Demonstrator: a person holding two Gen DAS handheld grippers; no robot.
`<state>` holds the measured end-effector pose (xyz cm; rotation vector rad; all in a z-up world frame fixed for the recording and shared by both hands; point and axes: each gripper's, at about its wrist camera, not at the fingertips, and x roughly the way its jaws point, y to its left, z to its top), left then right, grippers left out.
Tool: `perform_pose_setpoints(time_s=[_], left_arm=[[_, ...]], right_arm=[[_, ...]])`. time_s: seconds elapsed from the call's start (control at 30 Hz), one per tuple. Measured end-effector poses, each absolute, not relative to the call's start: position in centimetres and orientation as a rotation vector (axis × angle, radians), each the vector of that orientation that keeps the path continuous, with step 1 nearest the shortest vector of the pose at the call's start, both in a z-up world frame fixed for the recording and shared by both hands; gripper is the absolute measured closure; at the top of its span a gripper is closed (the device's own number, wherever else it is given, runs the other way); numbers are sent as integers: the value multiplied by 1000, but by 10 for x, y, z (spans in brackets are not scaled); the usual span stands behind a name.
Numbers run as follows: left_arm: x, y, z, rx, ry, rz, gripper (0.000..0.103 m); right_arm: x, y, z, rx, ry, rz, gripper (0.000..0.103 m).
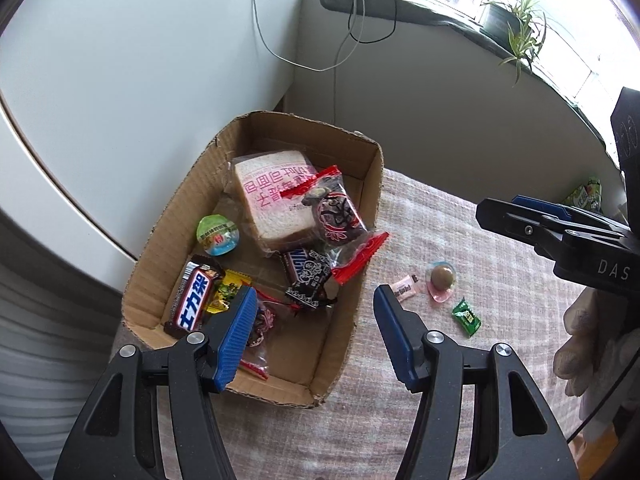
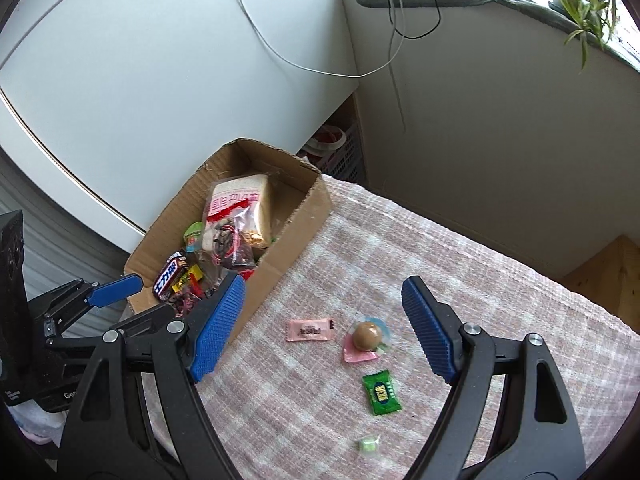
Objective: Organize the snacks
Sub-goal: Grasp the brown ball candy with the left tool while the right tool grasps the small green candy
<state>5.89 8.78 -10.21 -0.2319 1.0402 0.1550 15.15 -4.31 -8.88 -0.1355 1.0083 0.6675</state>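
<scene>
A cardboard box (image 1: pixel 370 184) (image 2: pixel 308 216) at the table's left end holds wrapped bread (image 1: pixel 272 196), a red-ended cake packet (image 1: pixel 336 216), a Snickers bar (image 1: pixel 194 300), a jelly cup (image 1: pixel 218 234) and other snacks. On the cloth lie a pink candy (image 2: pixel 310 330) (image 1: pixel 405 289), a brown ball sweet on pink wrap (image 2: pixel 366 338) (image 1: pixel 442 280), a green candy (image 2: pixel 381 394) (image 1: pixel 466 316) and a small pale green sweet (image 2: pixel 369 445). My left gripper (image 1: pixel 314 336) is open and empty above the box's near right corner. My right gripper (image 2: pixel 324 328) is open and empty above the pink candy and ball sweet.
A checked cloth (image 2: pixel 480 272) covers the table. A white appliance (image 1: pixel 120 80) stands behind the box. Cables (image 1: pixel 352 20) hang from a windowsill with a plant (image 1: pixel 520 28). A green packet (image 1: pixel 586 194) lies at the far right. A wooden surface (image 2: pixel 612 276) sits beyond the table's right edge.
</scene>
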Motion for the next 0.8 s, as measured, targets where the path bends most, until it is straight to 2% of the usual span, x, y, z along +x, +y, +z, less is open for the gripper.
perform_pose_setpoints(time_s=[0.4, 0.47, 0.53, 0.6, 0.7, 0.8], left_arm=[[66, 33, -116, -182, 1086, 6, 43], [67, 24, -120, -173, 1097, -16, 47], [71, 18, -124, -168, 1109, -36, 52], [76, 12, -129, -168, 1121, -53, 57], [86, 3, -137, -179, 1140, -84, 60], [95, -6, -144, -187, 1158, -109, 69]], right_arm=[[142, -119, -126, -172, 1119, 545, 20], [135, -126, -134, -168, 1139, 552, 20], [127, -129, -142, -170, 1155, 559, 23], [119, -131, -150, -166, 1176, 572, 34], [108, -132, -163, -147, 1214, 595, 41], [98, -130, -172, -142, 1234, 617, 51]])
